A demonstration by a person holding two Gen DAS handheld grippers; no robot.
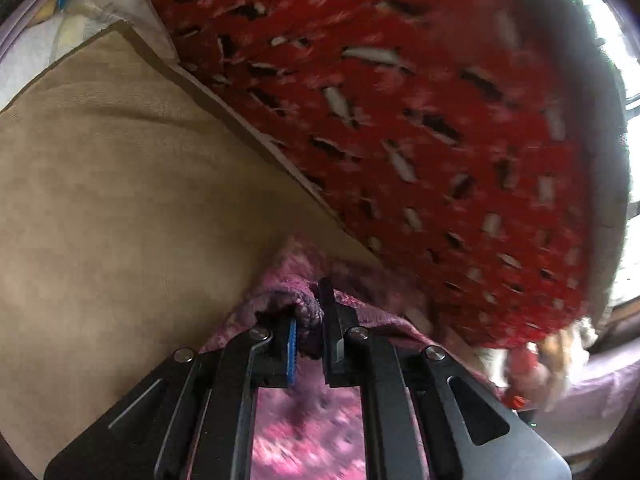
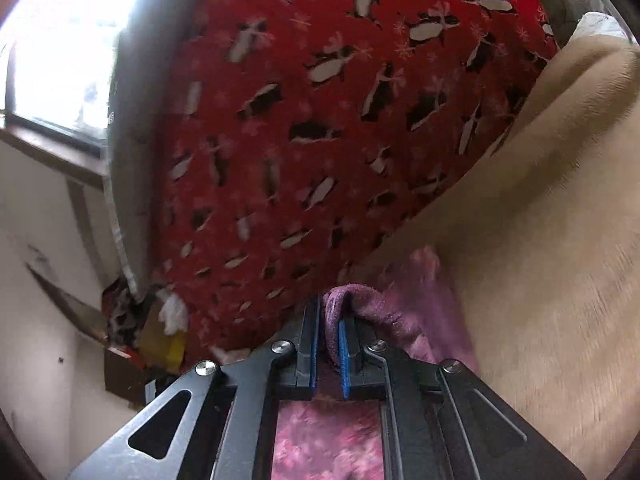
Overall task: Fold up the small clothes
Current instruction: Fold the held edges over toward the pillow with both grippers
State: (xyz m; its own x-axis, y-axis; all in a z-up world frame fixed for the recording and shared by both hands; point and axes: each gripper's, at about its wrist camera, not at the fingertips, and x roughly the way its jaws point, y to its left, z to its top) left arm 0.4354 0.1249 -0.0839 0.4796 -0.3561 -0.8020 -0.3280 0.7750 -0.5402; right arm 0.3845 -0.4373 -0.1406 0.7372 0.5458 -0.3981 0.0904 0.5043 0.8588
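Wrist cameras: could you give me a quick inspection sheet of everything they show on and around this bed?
Surface: tan blanket beside a red penguin-print blanket.
Job's things: pink fuzzy cloth, its edge bunched in both grippers; the rest hangs below them.
Clutter: jumbled yellow and white items in the corner past the red blanket; white bedding beyond the tan blanket.
Grippers: left gripper shut on the pink cloth; right gripper shut on it too.
Cables: nothing seen.
Surroundings: bright window with a dark sill, pale wall below it.
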